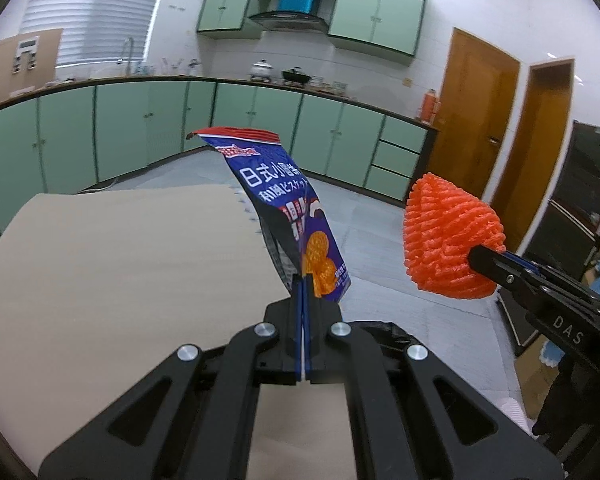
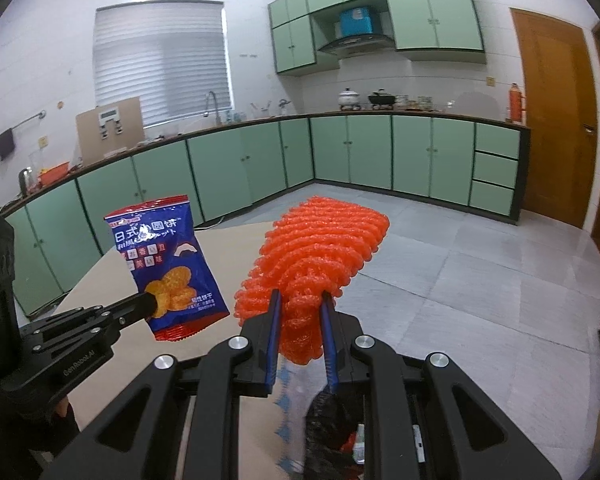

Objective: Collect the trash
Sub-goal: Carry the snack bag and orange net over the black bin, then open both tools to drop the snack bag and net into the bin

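Observation:
My left gripper [image 1: 303, 280] is shut on the lower edge of a blue and red snack wrapper [image 1: 284, 208] and holds it upright above the beige table [image 1: 120, 272]. The wrapper [image 2: 168, 268] and the left gripper [image 2: 150, 304] also show in the right wrist view. My right gripper [image 2: 300, 300] is shut on an orange foam fruit net [image 2: 320, 248], held in the air. The net [image 1: 448, 240] and the right gripper [image 1: 480, 258] appear at the right of the left wrist view. A dark bag opening [image 2: 332, 424] with trash lies below the right gripper.
Green kitchen cabinets [image 2: 340, 156] run along the far walls. Wooden doors [image 1: 472, 120] stand at the right. The grey tiled floor [image 2: 480, 288] lies beyond the table. Dark furniture [image 1: 580, 208] stands at the far right.

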### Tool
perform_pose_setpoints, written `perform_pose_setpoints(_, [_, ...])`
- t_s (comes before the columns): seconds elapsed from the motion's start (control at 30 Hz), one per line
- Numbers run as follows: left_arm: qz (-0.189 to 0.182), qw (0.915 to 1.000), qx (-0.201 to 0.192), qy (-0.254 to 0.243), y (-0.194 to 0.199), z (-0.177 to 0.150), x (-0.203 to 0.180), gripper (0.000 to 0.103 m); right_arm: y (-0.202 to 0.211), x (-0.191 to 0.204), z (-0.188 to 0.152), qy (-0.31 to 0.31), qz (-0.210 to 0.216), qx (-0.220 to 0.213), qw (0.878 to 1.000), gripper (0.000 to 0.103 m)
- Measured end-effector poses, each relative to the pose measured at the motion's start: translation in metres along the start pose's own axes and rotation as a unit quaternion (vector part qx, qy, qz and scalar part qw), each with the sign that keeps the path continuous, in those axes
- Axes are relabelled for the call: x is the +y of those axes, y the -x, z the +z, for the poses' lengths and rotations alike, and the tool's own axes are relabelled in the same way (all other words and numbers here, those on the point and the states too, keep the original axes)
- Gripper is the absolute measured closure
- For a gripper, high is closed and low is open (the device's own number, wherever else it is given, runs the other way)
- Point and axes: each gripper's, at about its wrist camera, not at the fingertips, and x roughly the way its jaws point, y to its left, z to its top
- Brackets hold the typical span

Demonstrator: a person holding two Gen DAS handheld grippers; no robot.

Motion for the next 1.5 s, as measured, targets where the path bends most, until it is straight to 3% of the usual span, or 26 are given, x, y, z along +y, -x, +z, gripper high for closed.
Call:
perform_pose_setpoints(0.77, [-0.094, 0.9926, 0.041, -0.065, -0.06, -0.027, -0.112, 0.103, 0.033, -0.097, -0.028, -0.053, -0.103, 0.007, 0.993, 0.085])
perform_pose_setpoints(1.2, [-0.092, 0.9863, 0.105, -0.088, -0.127, -0.039, -0.131, 0.103, -0.003, -0.137, -0.082, -0.094, -0.121, 0.077, 0.985, 0.085])
perform_pose_setpoints(1.5, [-0.082, 0.9834, 0.133, -0.092, -0.155, -0.049, -0.132, 0.103, -0.033, -0.151, -0.095, -0.1, -0.112, 0.108, 0.983, 0.085])
